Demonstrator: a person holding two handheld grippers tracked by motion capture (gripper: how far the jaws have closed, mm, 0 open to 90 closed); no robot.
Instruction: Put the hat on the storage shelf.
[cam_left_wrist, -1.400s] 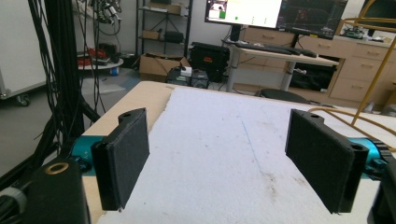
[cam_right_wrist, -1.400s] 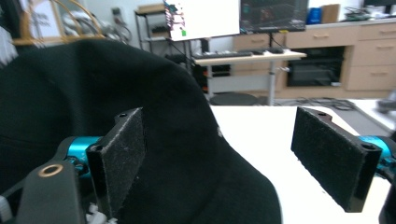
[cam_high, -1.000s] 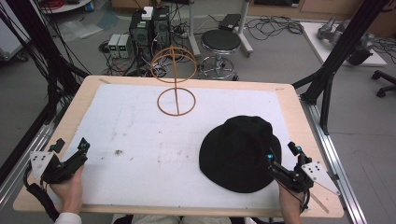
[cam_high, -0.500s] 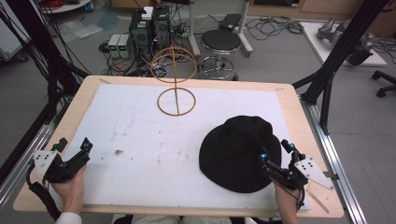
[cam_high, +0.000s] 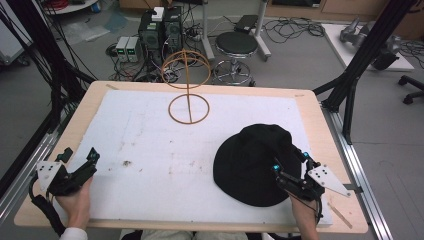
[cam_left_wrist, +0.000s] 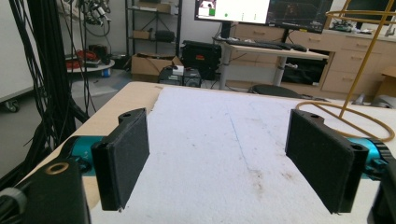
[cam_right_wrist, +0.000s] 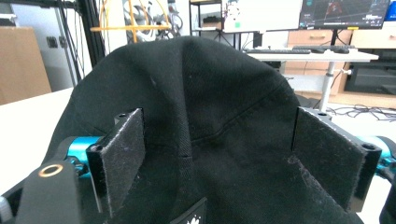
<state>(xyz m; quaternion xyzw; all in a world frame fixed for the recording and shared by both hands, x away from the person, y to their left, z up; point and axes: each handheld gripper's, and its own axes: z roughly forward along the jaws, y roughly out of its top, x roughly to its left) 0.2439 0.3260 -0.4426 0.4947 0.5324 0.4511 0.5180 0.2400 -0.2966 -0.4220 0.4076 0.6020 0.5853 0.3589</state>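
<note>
Right hand-held gripper (cam_high: 289, 161) spread wide around near edge of black fabric bucket hat (cam_high: 252, 160). Left hand-held gripper (cam_high: 80, 159) spread, empty, above white-covered counter (cam_high: 150, 145).

left gripper (cam_high: 80, 161): jaws wide apart, low at near-left | right gripper (cam_high: 290, 159): jaws wide apart, near-right

The white mat (cam_high: 150, 145) lies bare across its left and middle, so a gripper could pass freely there. At the far edge the wire stand (cam_high: 188, 85) rises from its ring base, blocking that stretch. On the right the black hat (cam_high: 255, 160) takes up the near corner, with narrow strips of mat between its brim and the table edge (cam_high: 320, 125).
</note>
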